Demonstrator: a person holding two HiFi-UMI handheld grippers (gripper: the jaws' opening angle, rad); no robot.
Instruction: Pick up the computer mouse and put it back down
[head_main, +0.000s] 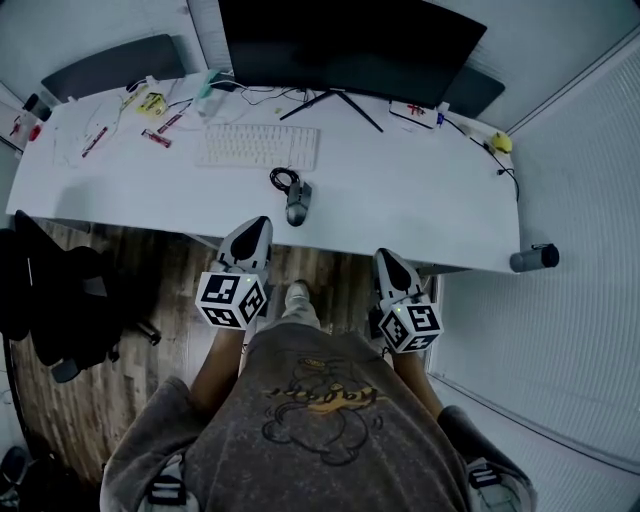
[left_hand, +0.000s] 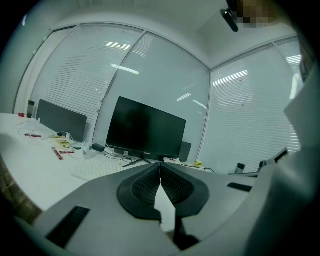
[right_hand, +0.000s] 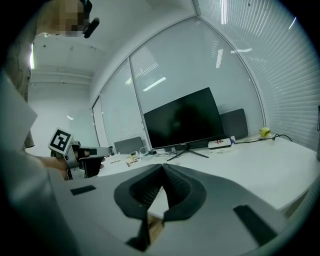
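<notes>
The computer mouse (head_main: 298, 203) lay on the white desk (head_main: 420, 205), near its front edge, dark against the bare top. Its cable was gathered in a small coil (head_main: 284, 179) just behind it, between the mouse and the white keyboard (head_main: 258, 146). Nothing of mine touched it.

My left gripper (head_main: 258, 223) hung at the desk's front edge, its tip a little to the left of the mouse and apart from it. In the left gripper view its ribbed pads (left_hand: 148, 187) were pressed together at the tips, with nothing between them. My right gripper (head_main: 385, 254) was further right, at the same edge and well clear of the mouse. The right gripper view showed its pads (right_hand: 176, 186) closed tip to tip as well, and empty. The marker cube (head_main: 231, 298) on the left gripper and the one (head_main: 411, 326) on the right stood close to my grey shirt.

Beyond the keyboard the black monitor (head_main: 350, 45) stood on its splayed foot. Small packets and pens (head_main: 150, 115) were scattered over the desk's left end, and a yellow object (head_main: 501, 142) sat on the far right with a cable running off it. A dark cylinder (head_main: 533, 259) was at the desk's right corner. A black chair (head_main: 50, 300) stood on the wood floor (head_main: 165, 270) to my left.
</notes>
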